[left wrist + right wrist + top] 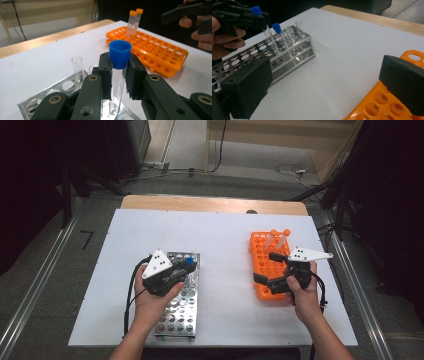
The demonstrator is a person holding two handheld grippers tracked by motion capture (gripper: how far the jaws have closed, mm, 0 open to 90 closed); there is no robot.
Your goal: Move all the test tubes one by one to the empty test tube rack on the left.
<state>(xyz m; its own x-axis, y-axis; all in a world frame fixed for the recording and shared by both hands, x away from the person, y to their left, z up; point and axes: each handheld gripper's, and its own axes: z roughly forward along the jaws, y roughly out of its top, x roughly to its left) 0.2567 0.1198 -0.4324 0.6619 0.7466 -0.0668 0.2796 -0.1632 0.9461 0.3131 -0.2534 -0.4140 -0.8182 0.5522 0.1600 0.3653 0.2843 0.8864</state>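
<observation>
Left tool [186, 268] holds a blue-capped tube [190, 262] over the metal rack [177, 312].

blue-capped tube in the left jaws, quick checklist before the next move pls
1. Left gripper clamped on the blue-capped tube: ok, a pad presses each side just below the cap.
2. Tube upright: ok.
3. Tube bottom seated in the metal rack: cannot tell, the jaws hide it.
4. Neighbouring open glass tube clear of the jaws: ok, it stands apart.
5. Right gripper free: ok, jaws open and nothing between them, above the orange rack.
6. Orange-capped tubes standing in the orange rack: ok.
</observation>
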